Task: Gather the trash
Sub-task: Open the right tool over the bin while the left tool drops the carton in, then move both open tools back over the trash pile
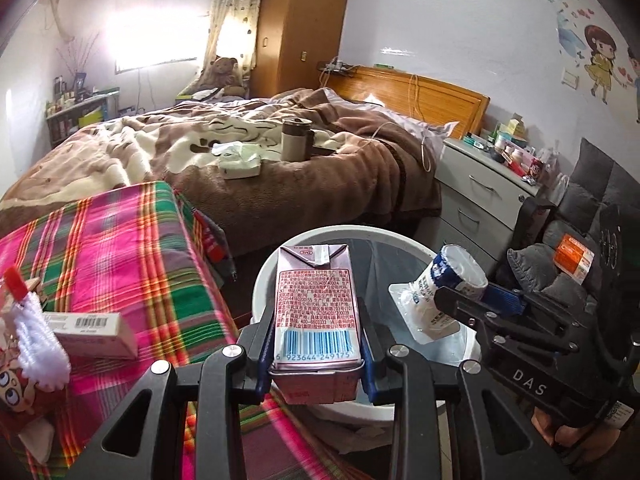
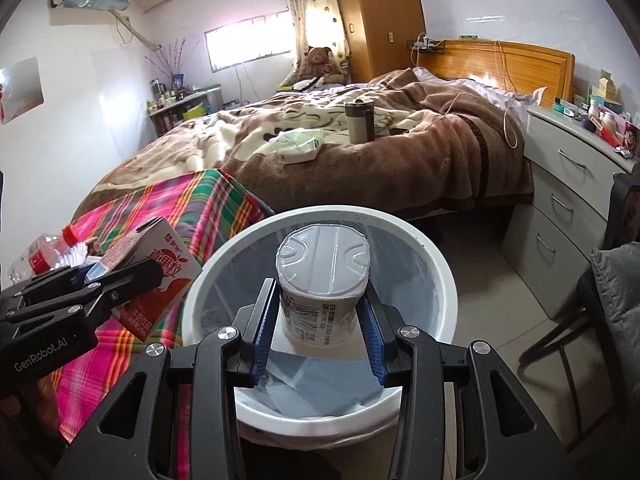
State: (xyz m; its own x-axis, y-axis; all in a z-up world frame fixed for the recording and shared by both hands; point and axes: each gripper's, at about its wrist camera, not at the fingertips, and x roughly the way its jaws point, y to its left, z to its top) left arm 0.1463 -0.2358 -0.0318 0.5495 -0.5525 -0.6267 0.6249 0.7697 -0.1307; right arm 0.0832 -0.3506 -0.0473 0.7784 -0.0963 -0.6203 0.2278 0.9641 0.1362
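Note:
My left gripper [image 1: 316,348] is shut on a purple-red milk carton [image 1: 314,312] and holds it above the near rim of a white trash bin [image 1: 264,276] lined with a grey bag. My right gripper [image 2: 320,320] is shut on a white yogurt cup [image 2: 322,276] with a foil lid, held over the same bin [image 2: 440,280]. In the left wrist view the right gripper [image 1: 460,304] holds the cup [image 1: 444,284] over the bin's right side. In the right wrist view the left gripper [image 2: 116,280] holds the carton [image 2: 160,276] at the bin's left edge.
A table with a pink-green plaid cloth [image 1: 120,248] stands left of the bin, with a small box [image 1: 92,332], a plastic bottle [image 2: 48,252] and a white fluffy item. A bed [image 1: 280,160] lies behind, with a tumbler and tissue pack. White drawers [image 2: 568,200] and a dark chair [image 2: 600,300] stand right.

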